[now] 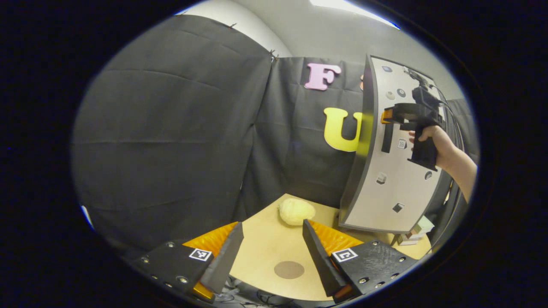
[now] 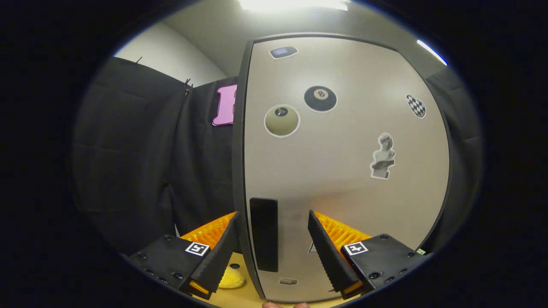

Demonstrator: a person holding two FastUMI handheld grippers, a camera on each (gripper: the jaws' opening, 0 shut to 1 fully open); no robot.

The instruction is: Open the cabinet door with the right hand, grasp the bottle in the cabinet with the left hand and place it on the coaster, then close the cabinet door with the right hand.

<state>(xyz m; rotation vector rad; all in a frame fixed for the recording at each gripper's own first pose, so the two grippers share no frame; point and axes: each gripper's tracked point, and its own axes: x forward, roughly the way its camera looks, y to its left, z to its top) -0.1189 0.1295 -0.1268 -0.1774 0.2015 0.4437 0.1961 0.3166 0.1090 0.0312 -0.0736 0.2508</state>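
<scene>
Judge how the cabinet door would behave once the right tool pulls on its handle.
The cabinet door looks like a flat, rigid panel, so it should swing as one piece without flexing. Its black handle sits by the free edge, which likely gives easy leverage. The tall cabinet stands on the wooden table and might shift if yanked.

The left gripper has two wedge-shaped fingers on black blocks with silver screws and small square black-and-white tags. The right gripper looks the same. Near the cabinet door, a bare hand grips its black handle, with black cables above.
</scene>
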